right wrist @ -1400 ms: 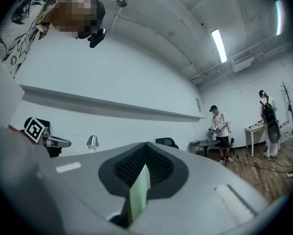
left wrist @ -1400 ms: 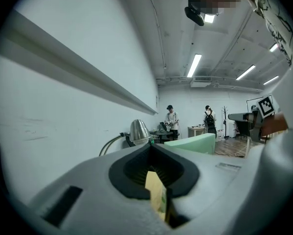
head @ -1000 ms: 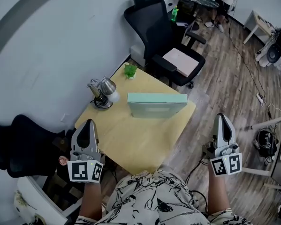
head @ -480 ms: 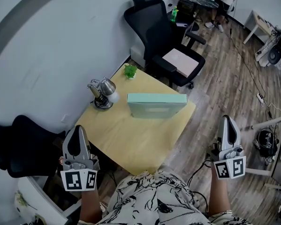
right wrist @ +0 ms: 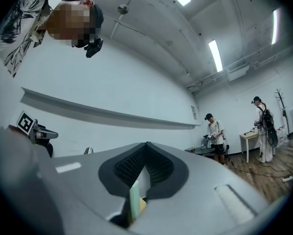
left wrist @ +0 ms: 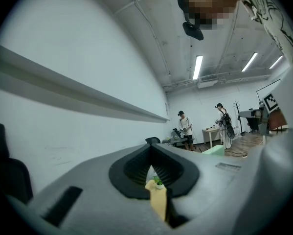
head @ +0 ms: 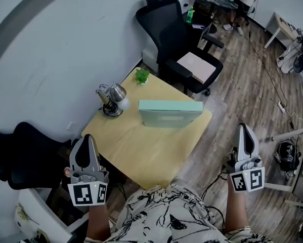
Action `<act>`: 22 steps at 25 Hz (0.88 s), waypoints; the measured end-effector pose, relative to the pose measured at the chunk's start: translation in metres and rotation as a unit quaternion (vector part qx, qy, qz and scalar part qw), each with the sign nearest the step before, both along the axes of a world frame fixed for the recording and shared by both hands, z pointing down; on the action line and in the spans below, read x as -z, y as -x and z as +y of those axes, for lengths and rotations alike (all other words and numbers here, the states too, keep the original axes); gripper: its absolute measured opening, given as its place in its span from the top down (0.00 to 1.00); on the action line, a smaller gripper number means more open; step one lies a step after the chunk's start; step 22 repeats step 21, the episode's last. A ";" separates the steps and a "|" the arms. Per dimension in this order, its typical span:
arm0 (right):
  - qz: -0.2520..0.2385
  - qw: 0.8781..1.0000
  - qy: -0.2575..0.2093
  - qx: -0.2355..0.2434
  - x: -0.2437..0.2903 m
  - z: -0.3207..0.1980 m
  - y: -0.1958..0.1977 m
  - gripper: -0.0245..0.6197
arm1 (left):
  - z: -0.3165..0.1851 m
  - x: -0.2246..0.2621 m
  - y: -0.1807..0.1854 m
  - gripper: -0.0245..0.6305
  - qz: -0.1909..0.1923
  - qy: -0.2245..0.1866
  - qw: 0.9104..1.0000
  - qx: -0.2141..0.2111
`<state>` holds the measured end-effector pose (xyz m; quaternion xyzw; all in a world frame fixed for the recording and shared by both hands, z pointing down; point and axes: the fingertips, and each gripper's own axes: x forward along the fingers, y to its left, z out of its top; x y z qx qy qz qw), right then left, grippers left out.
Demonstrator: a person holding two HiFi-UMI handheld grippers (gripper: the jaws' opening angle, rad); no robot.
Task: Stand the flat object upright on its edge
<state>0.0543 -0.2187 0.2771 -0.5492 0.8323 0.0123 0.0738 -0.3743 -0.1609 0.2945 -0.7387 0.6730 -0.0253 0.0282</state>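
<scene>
The flat object, a mint-green box [head: 170, 113], stands upright on its long edge on the pale wooden table [head: 141, 153], near the table's right corner. Nothing touches it. My left gripper [head: 85, 138] hovers off the table's near left side, shut and empty. Off the near right side, above the floor, my right gripper [head: 245, 127] is also shut and empty. In the left gripper view the jaws [left wrist: 151, 148] meet with nothing between them, and a strip of table shows below. The right gripper view shows its jaws [right wrist: 146, 146] closed, with the box's edge [right wrist: 134, 202] in the gap beneath.
A metal lamp-like object [head: 111, 97] and a small green plant [head: 141, 75] stand at the table's far side. A black office chair [head: 174, 39] with a pink pad [head: 198, 66] is behind the table, another black chair [head: 19, 156] at left. Cables lie on the wooden floor [head: 252, 80].
My left gripper has shifted left and a little toward me, away from the table's edge. The right gripper and the box have stayed put.
</scene>
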 end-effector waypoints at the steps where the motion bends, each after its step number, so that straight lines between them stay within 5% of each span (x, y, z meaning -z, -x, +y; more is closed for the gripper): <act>1: 0.002 1.000 0.000 0.002 0.000 -0.001 0.001 0.95 | 0.000 0.000 0.000 0.96 0.000 0.001 1.000 0.001; 22: -0.005 1.000 0.005 0.006 -0.006 -0.007 0.001 0.95 | -0.004 -0.012 -0.007 0.96 0.005 0.009 1.000 0.001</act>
